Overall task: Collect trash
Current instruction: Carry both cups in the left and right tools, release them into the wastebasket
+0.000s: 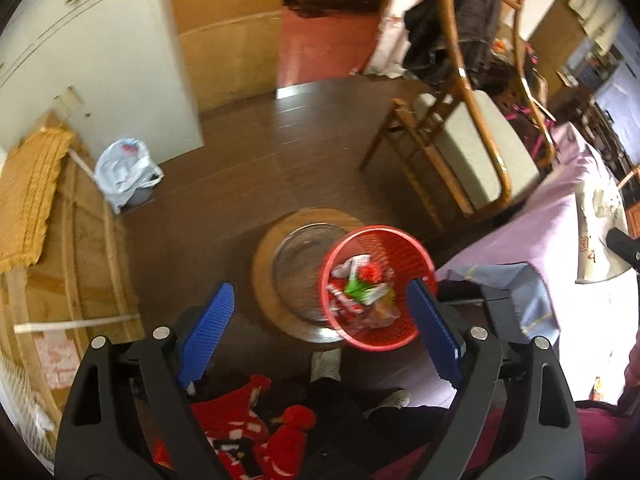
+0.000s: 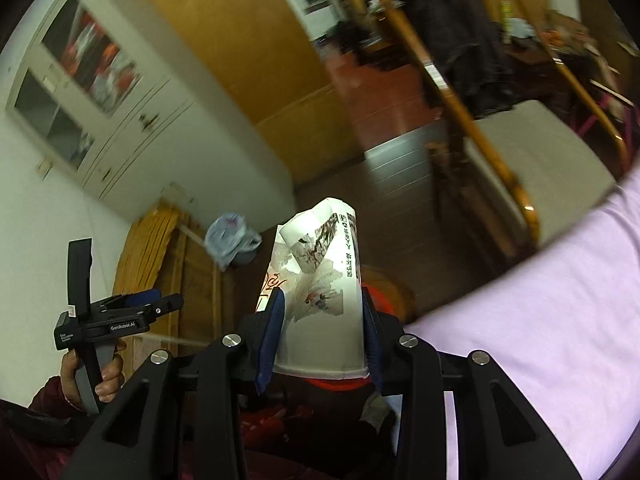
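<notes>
Because the red mesh basket point(image 1: 378, 288) already holds wrappers and sits on the floor beside a round wooden stand, it serves as the trash collection point; the left gripper point(image 1: 320, 334) hangs above it with jaws spread wide and nothing between them. The right gripper point(image 2: 322, 332) clamps a crumpled paper cup point(image 2: 320, 280), probably over that basket, though blur obscures it.
</notes>
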